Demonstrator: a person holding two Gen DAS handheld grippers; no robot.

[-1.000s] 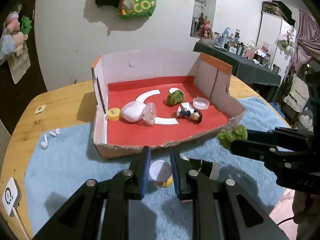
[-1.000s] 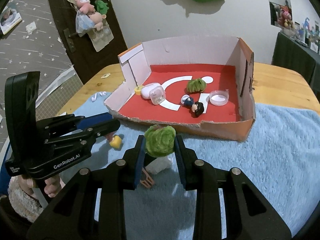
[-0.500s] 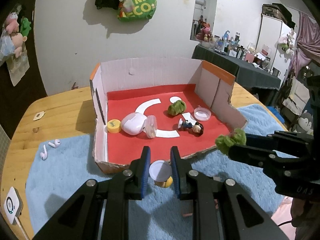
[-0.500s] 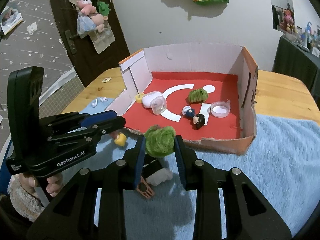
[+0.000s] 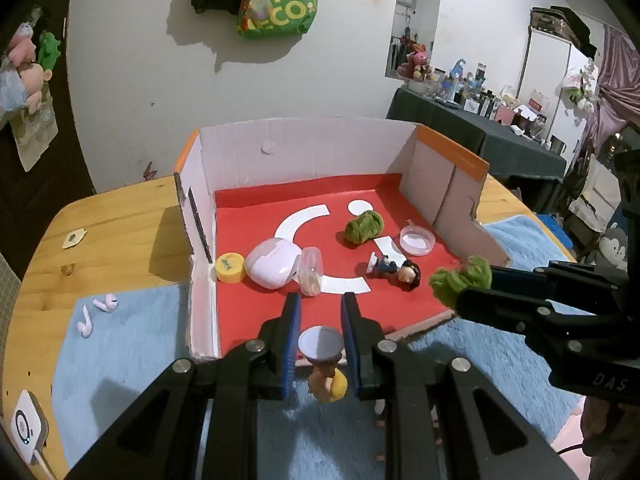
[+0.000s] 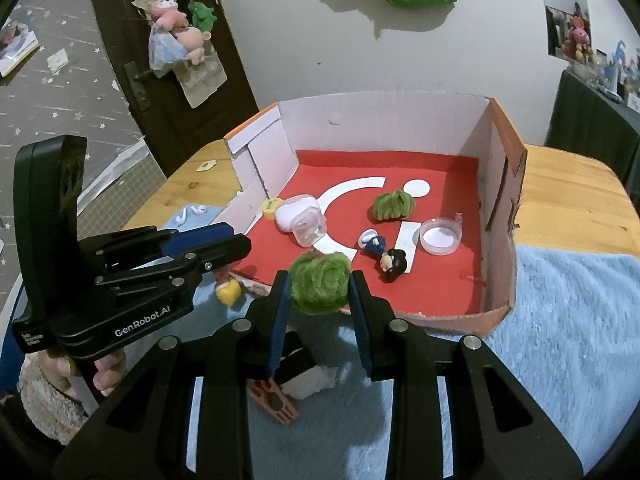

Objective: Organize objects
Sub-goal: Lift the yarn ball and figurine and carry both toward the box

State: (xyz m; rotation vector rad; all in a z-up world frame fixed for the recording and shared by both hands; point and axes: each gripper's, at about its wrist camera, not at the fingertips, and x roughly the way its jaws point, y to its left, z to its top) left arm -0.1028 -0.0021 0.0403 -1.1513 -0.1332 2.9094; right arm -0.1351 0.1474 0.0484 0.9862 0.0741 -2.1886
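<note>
An open cardboard box (image 5: 308, 152) (image 6: 500, 208) with a red floor stands on the table. In it lie a green ball (image 5: 364, 227), a white earbud case (image 5: 272, 264), a yellow cap (image 5: 230, 267), a clear round lid (image 5: 417, 241) and a small figurine (image 5: 394, 271). My left gripper (image 5: 320, 336) is shut on a small white-hatted, yellow figurine (image 5: 324, 364), held above the box's front edge. My right gripper (image 6: 318, 292) is shut on a second green fuzzy ball (image 6: 319, 282), also seen from the left (image 5: 460, 278), at the box's front edge.
A blue fuzzy towel (image 6: 560, 320) covers the near table. Two white earbuds (image 5: 98, 312) lie on it left of the box, with a white charger (image 5: 24, 428) at the near left. A brown piece (image 6: 272, 402) and a white lump (image 6: 312, 380) lie under my right gripper.
Both grippers have moved forward towards the box and a little higher, each still holding its object. The box contents have not moved.
</note>
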